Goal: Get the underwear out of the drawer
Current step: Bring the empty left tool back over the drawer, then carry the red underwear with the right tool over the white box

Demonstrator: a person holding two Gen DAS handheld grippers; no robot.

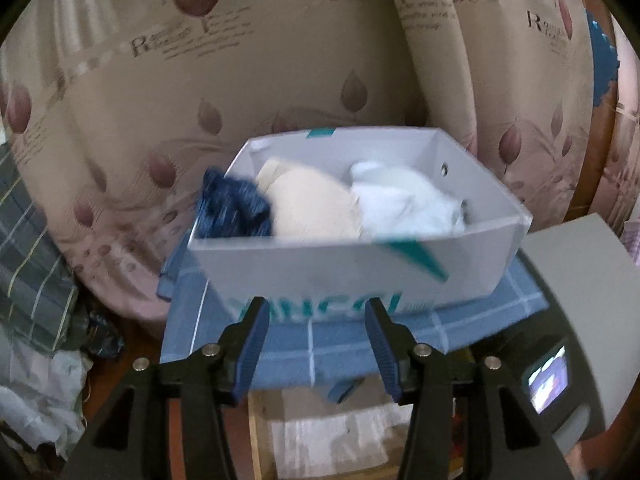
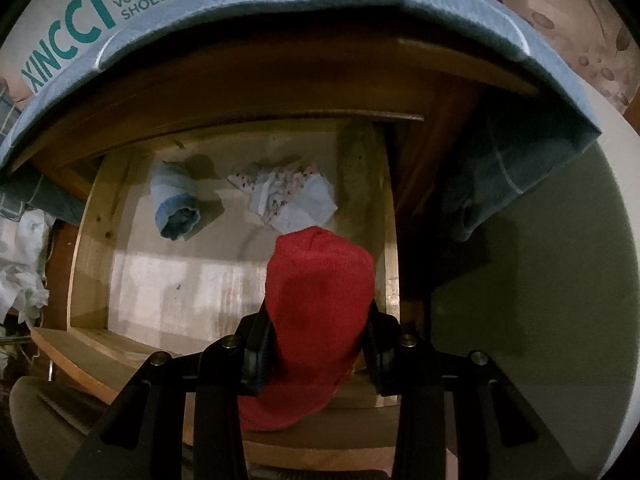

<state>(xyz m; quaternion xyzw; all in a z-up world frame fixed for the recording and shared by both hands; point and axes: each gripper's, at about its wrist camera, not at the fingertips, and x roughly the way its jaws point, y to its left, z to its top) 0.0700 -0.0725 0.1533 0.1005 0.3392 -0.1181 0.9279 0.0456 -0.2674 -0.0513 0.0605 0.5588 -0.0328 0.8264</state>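
A white shoe box stands on a blue checked cloth on the cabinet top. Inside lie a dark blue garment, a cream one and a white one. My left gripper is open and empty, just in front of the box's near wall. In the right wrist view the wooden drawer is pulled out. My right gripper is shut on a red piece of underwear above the drawer. A rolled light blue piece and a flowered piece lie at the drawer's back.
A floral mattress leans behind the box. Plaid fabric and crumpled white cloth pile up at the left. A grey appliance with a small lit screen stands at the right. The blue cloth hangs over the cabinet edge above the drawer.
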